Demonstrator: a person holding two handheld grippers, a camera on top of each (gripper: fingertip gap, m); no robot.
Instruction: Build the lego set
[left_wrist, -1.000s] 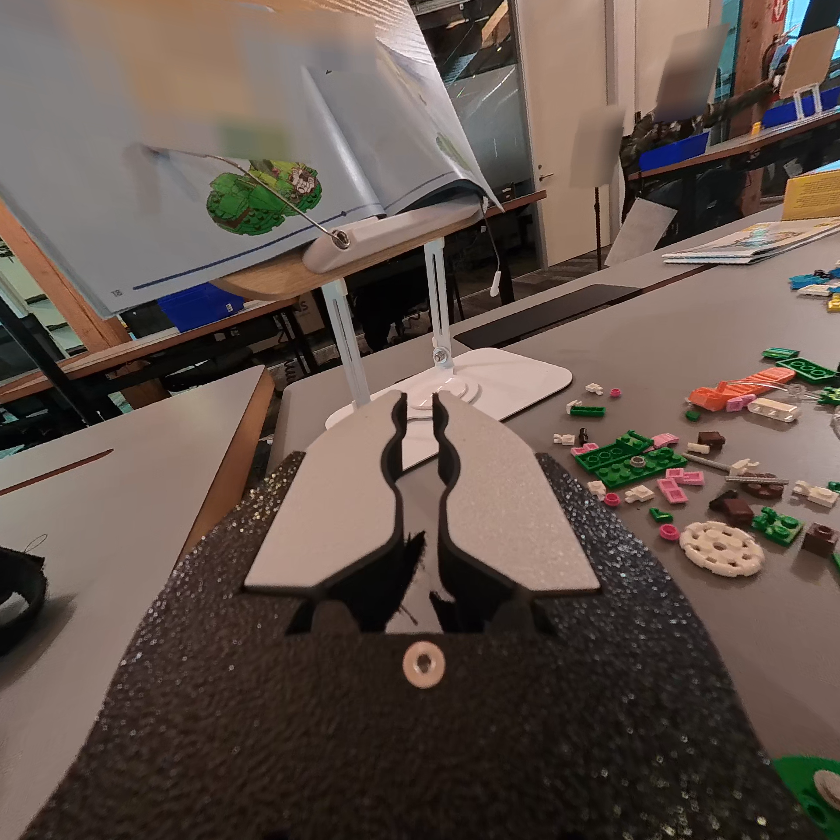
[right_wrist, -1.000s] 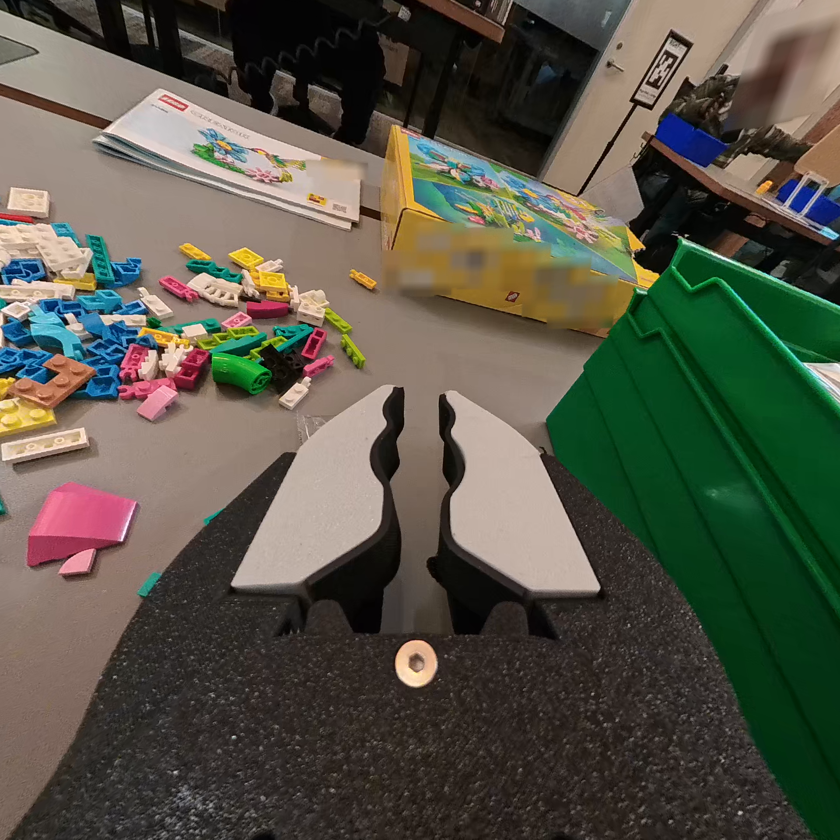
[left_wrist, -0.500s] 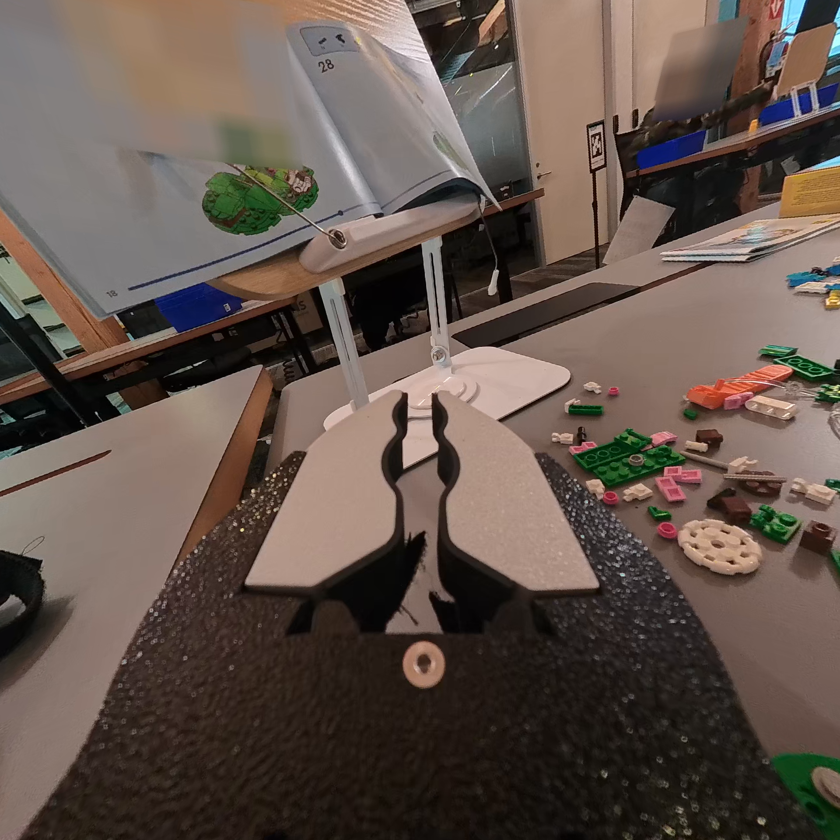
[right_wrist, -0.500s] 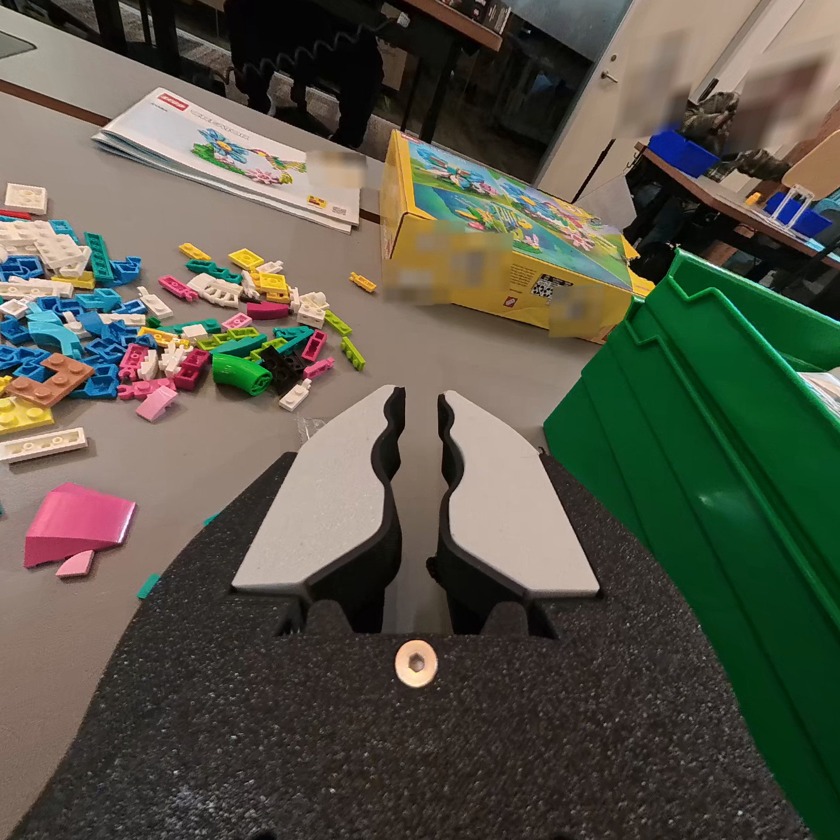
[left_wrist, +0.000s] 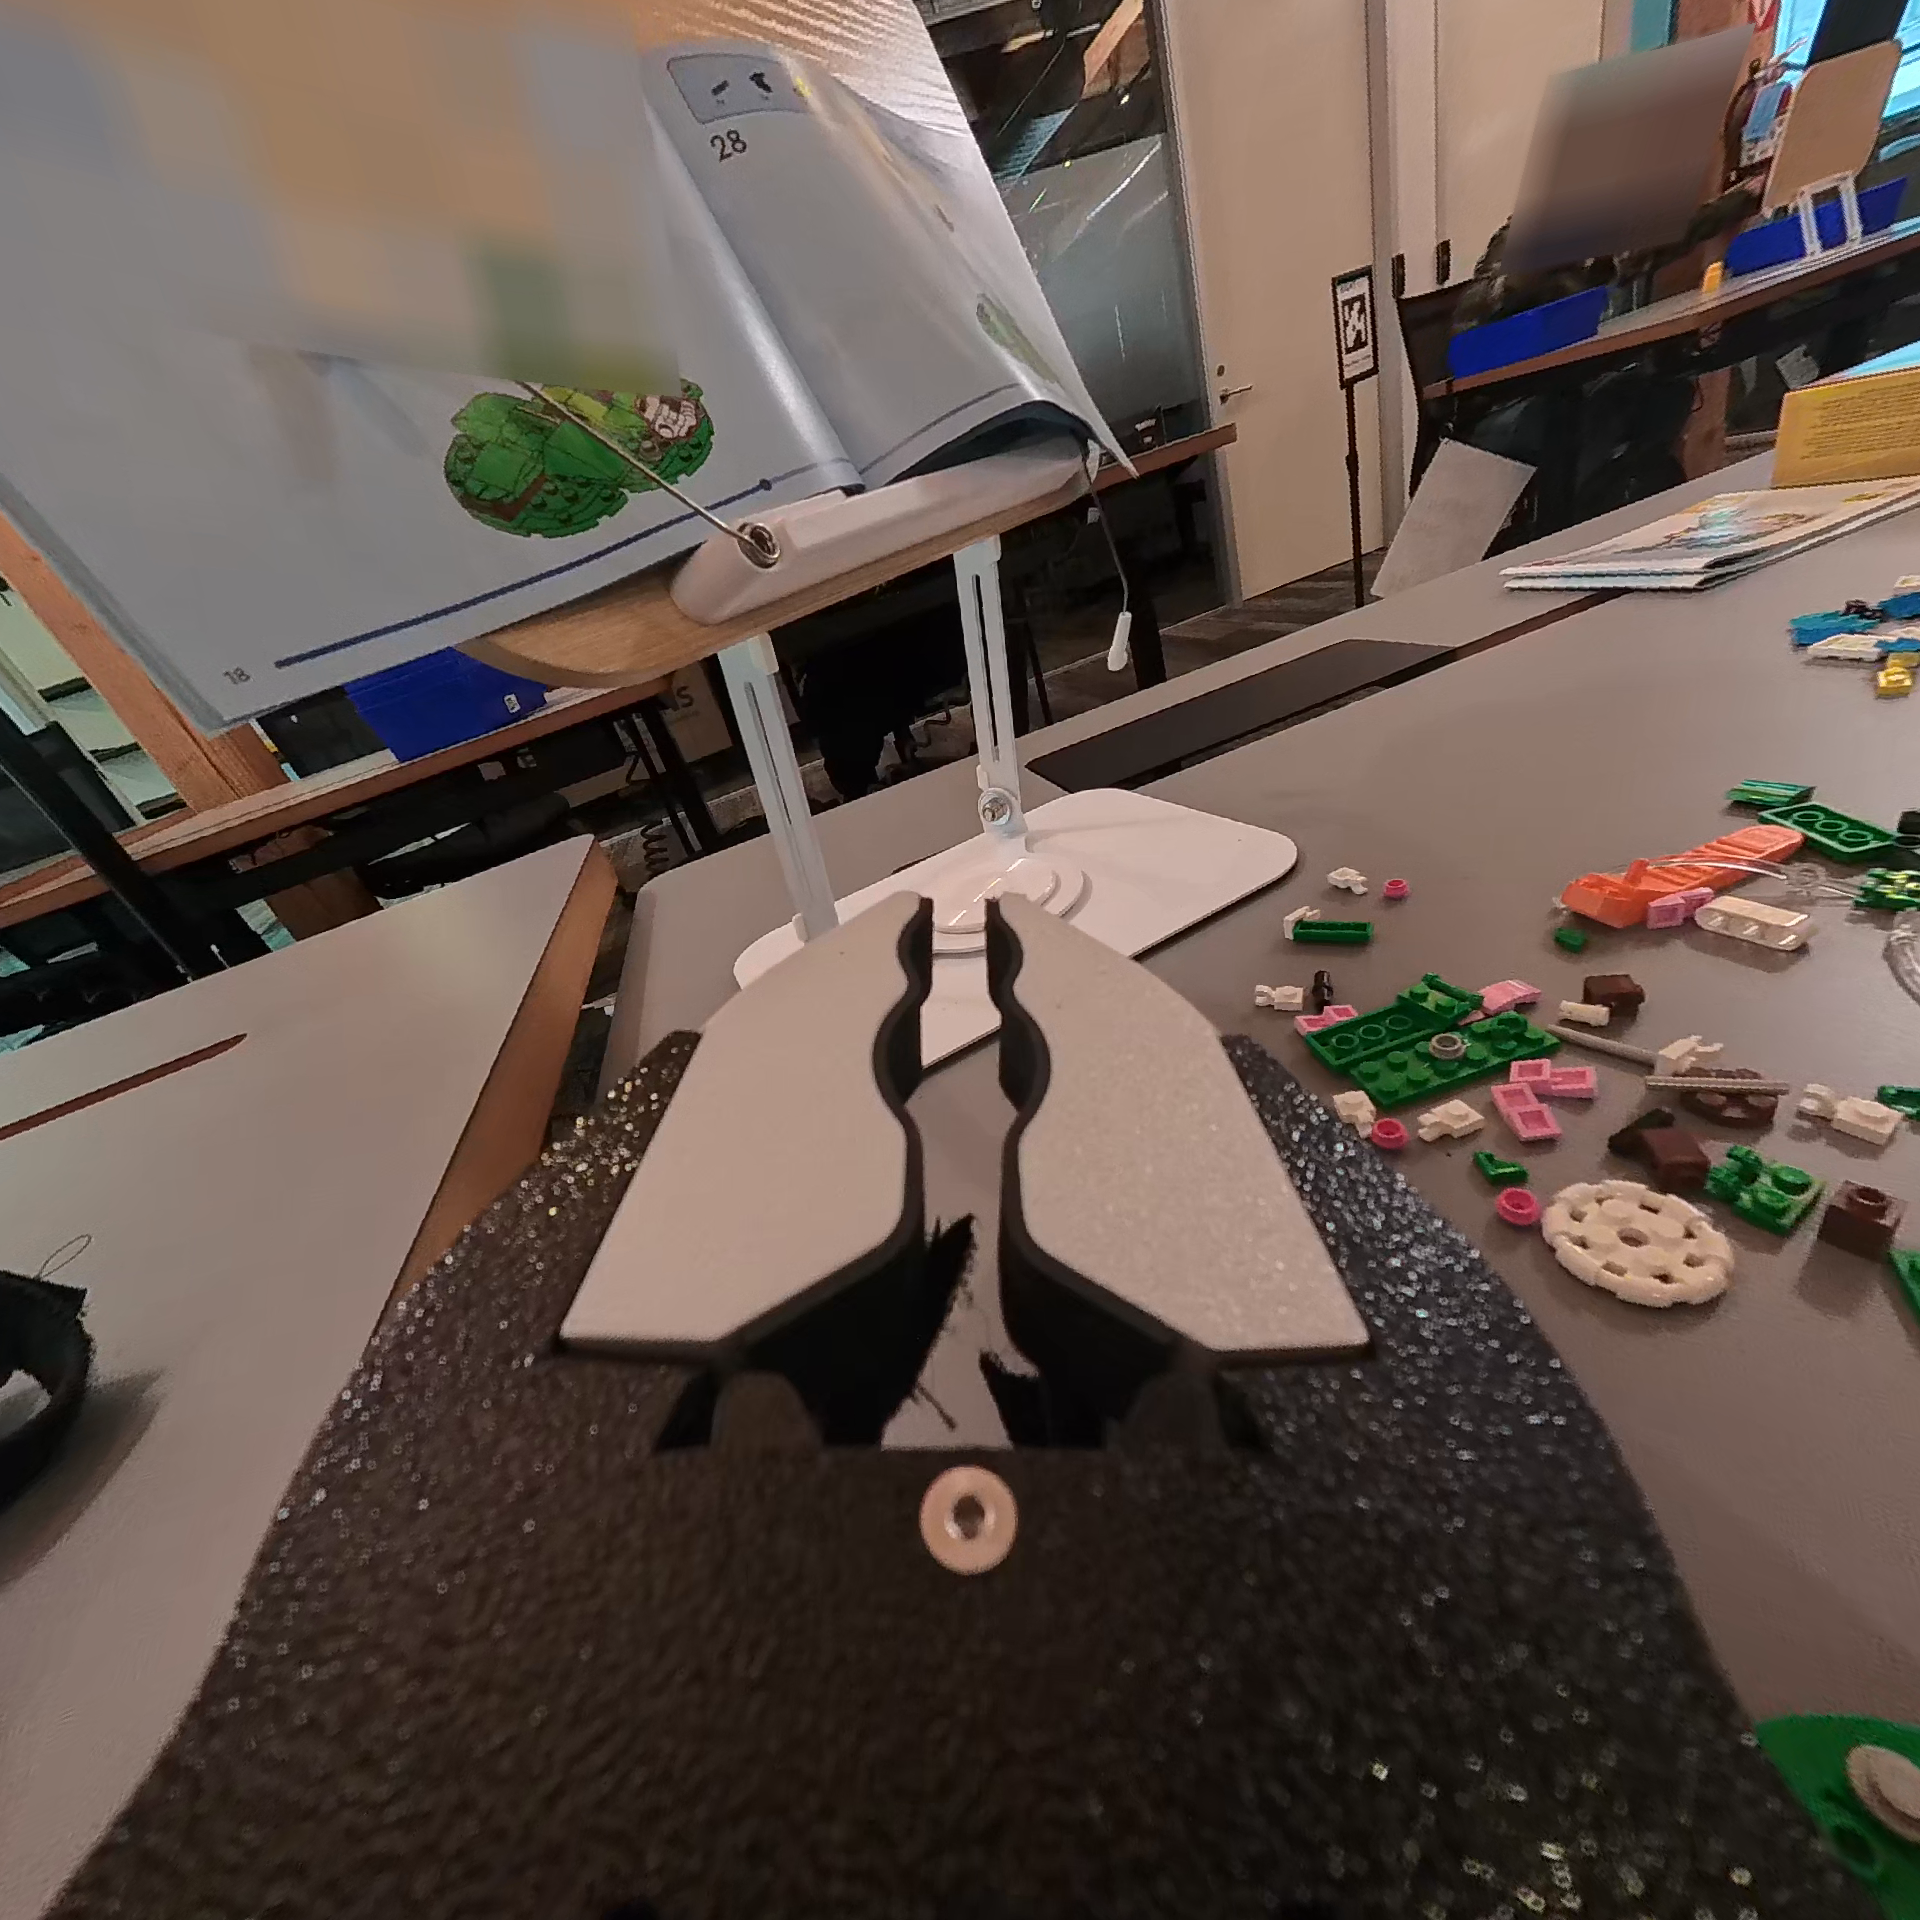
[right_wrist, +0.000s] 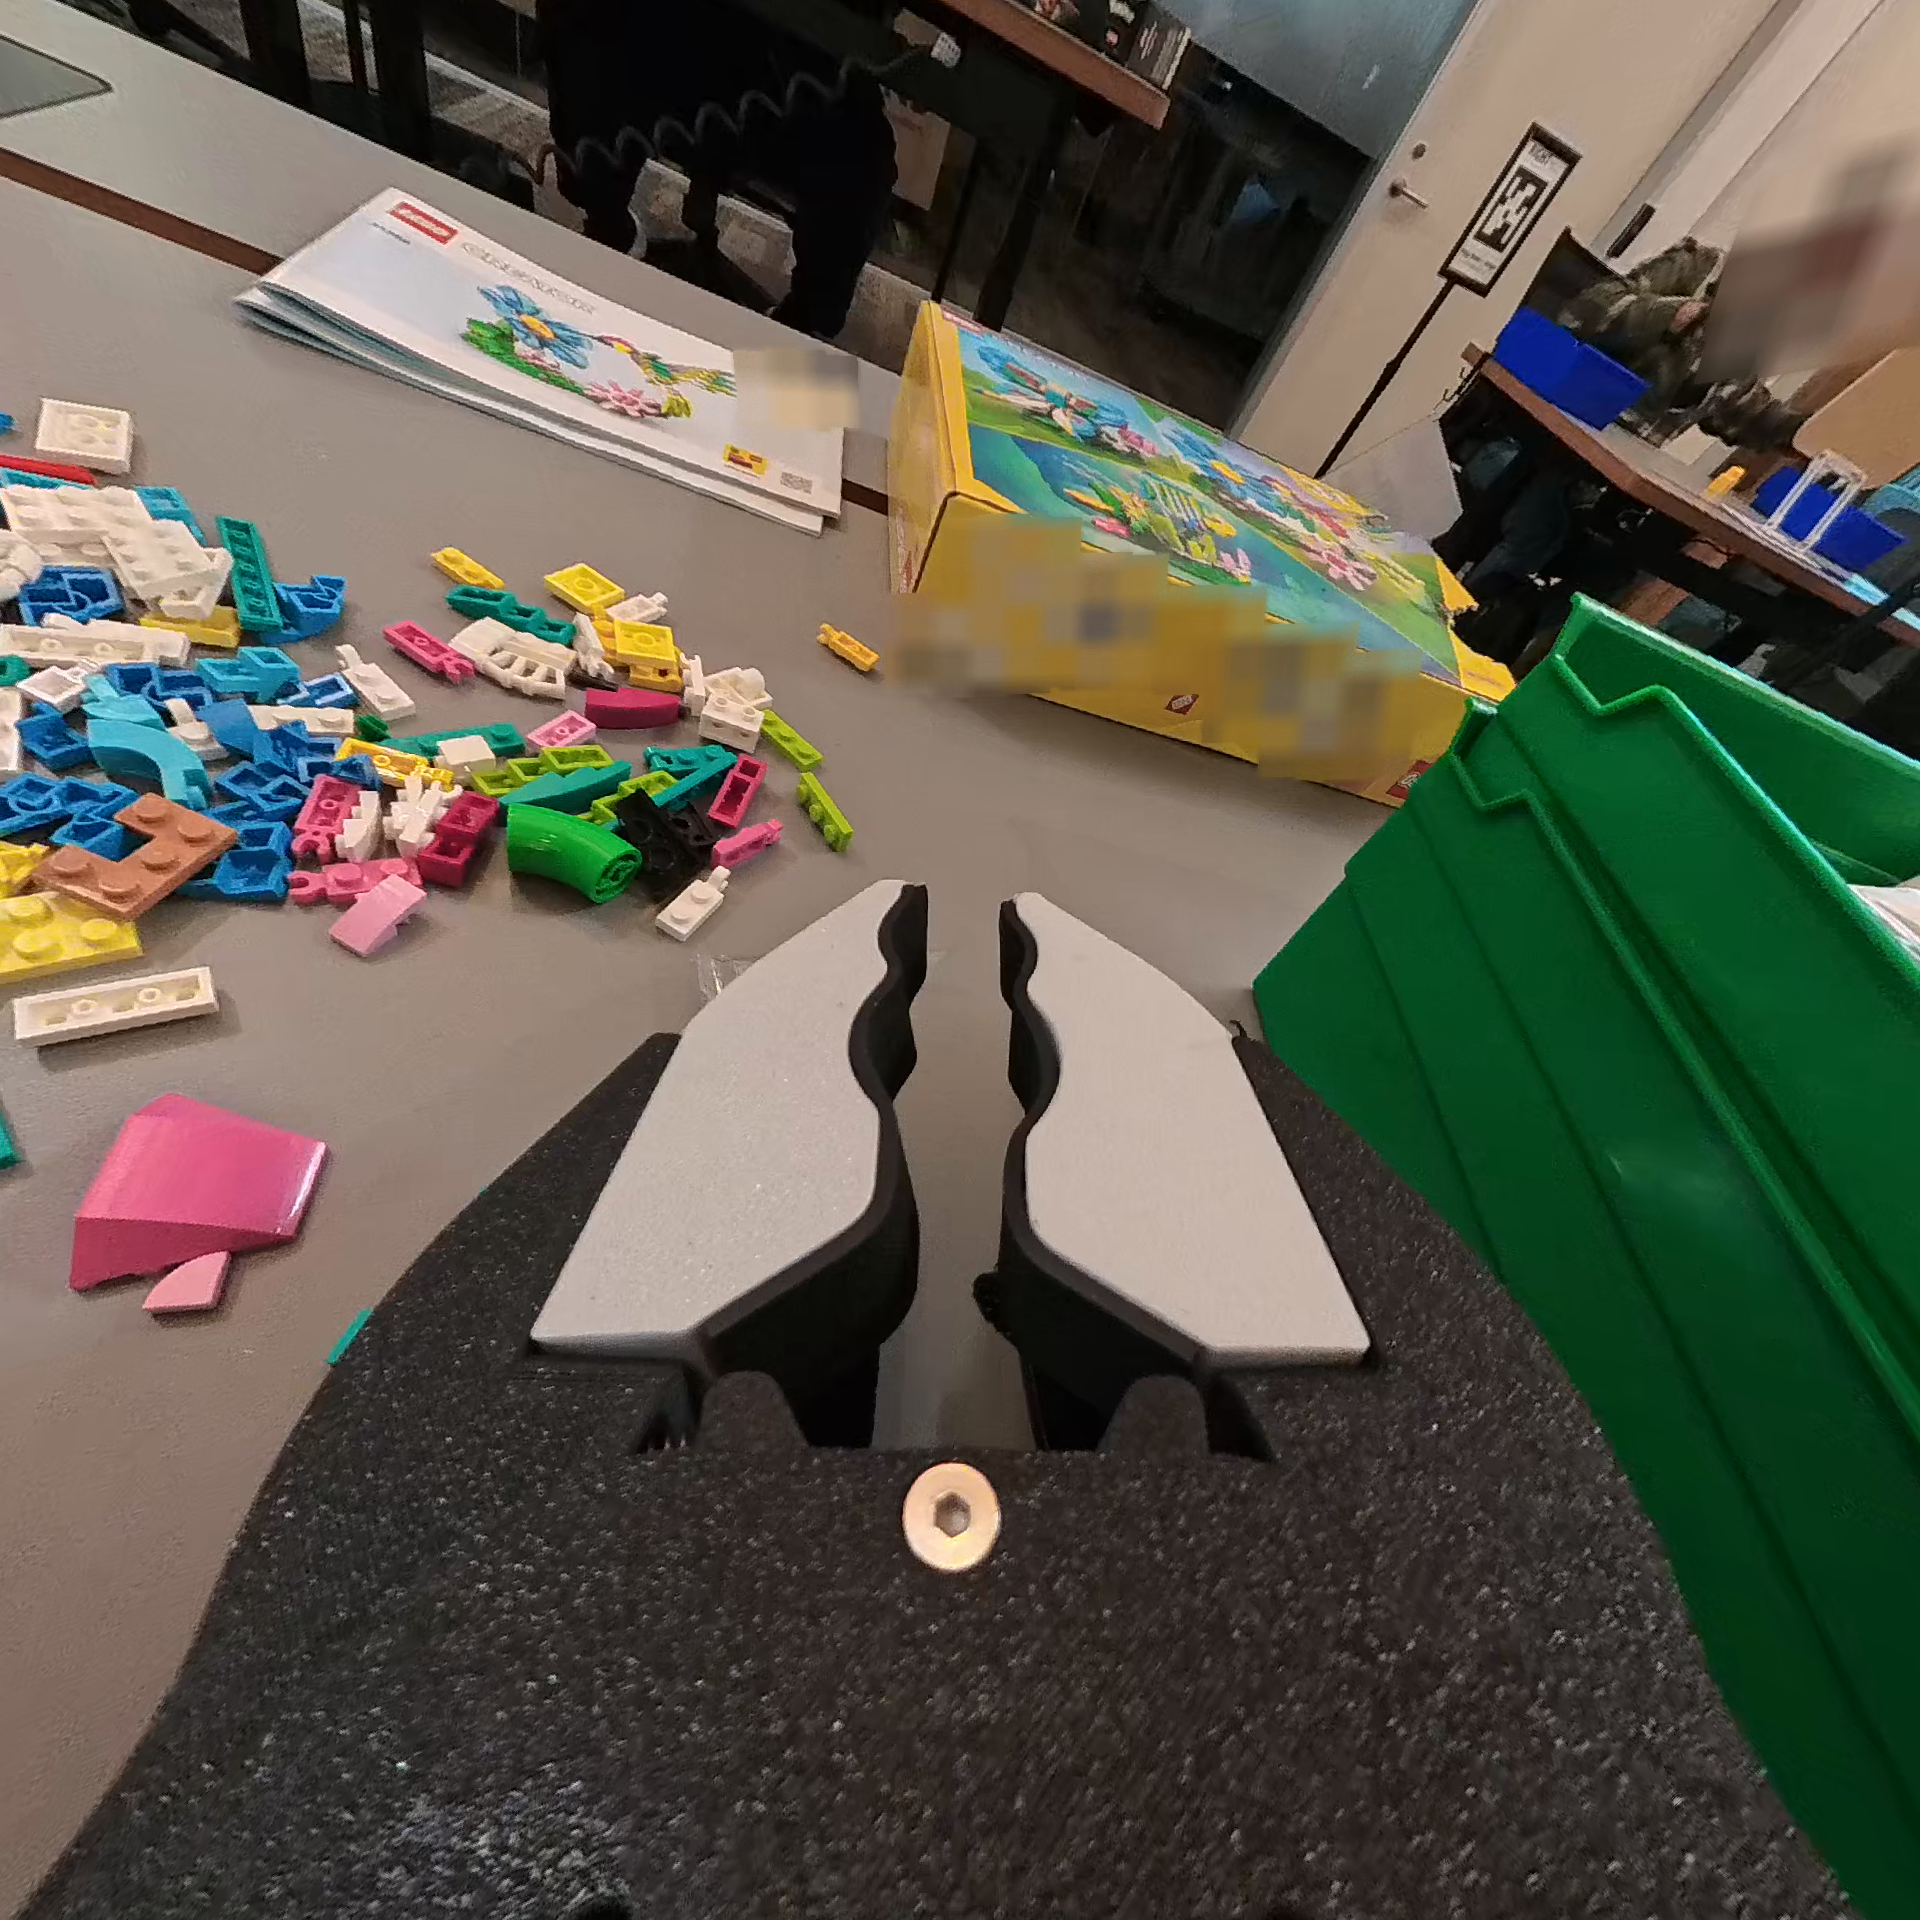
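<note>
Left gripper (left_wrist: 953, 920) – narrowly parted, empty | instruction booklet (left_wrist: 790, 312) seen only here | right gripper (right_wrist: 963, 902) – likewise; loose bricks (right_wrist: 343, 727) scattered

Left wrist view: low over the counter (left_wrist: 1558, 748), close, facing the book stand (left_wrist: 1122, 862), bricks right of it. Right wrist view: low, facing the yellow box (right_wrist: 1143, 582), green bin (right_wrist: 1610, 1039) close right. Shared: booklet (left_wrist: 1704, 540), box.

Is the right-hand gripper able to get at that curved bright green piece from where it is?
Probably yes. The curved green piece lies at the near edge of the pile, ahead and left of the right gripper, with bare table between them. The jaws stand slightly apart and empty; a black piece touches its far side.
</note>
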